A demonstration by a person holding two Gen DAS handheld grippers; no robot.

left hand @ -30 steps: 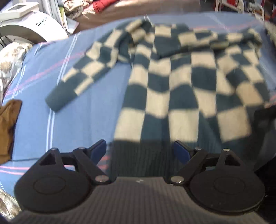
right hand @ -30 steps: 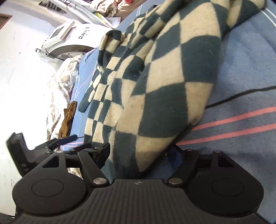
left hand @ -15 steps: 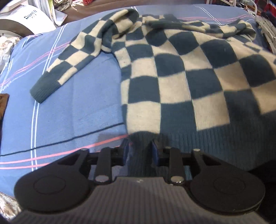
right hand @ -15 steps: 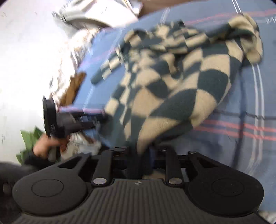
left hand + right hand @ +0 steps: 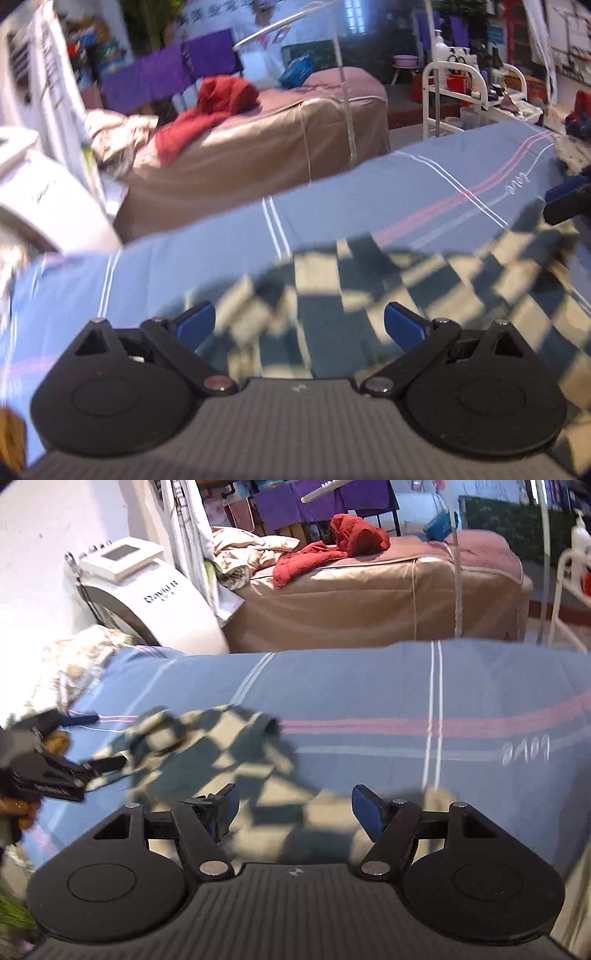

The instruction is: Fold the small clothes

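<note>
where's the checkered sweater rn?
Checkered sweater lies bunched on the blue striped bedsheet, low-centre in both wrist views, just beyond each hand-held gripper's blue fingertips and short of the pink stripes.

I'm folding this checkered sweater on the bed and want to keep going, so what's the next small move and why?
Probably bring the left claw down onto a loose side of the checkered sweater. Both jaws are opening with nothing pinched, and the sweater lies bunched and uneven on the blue sheet.

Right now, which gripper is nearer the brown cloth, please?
Left. The left gripper, jaws opening empty, is beside the brown cloth; the right gripper, also opening empty, is across the sweater from it.
</note>
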